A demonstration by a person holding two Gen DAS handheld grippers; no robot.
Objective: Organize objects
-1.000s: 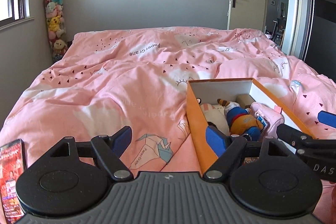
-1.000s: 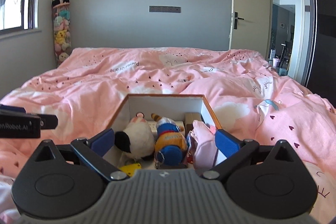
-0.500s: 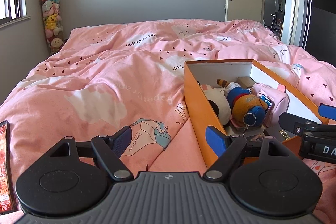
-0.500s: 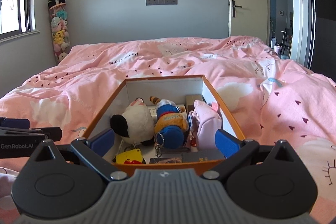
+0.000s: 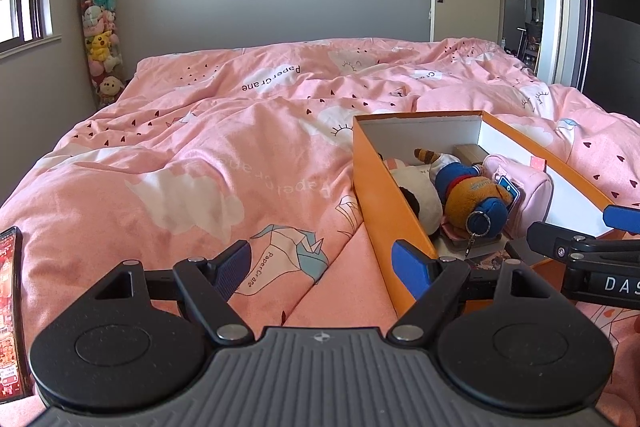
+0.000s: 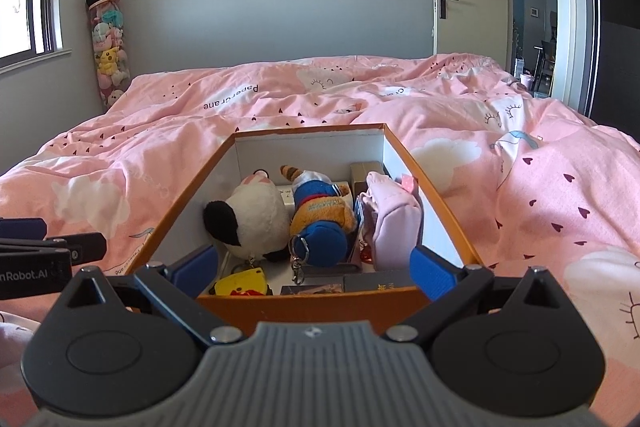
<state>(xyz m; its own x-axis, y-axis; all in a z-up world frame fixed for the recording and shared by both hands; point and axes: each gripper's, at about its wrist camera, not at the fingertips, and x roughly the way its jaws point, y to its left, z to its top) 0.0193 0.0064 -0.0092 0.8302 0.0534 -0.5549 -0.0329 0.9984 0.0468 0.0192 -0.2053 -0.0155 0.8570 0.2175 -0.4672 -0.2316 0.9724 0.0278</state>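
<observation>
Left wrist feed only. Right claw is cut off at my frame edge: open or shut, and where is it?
Observer: The right claw is open and holds nothing; its fingers frame the near end of the orange box.
Operator: Anything on the box floor behind the left wall? Blocked for me.
Observer: Yes, a yellow item lies in the near left corner, in front of the white plush.
Operator: Anything beside the pouch, low down?
Observer: A small red charm sits at the left foot of the pink pouch.
</observation>
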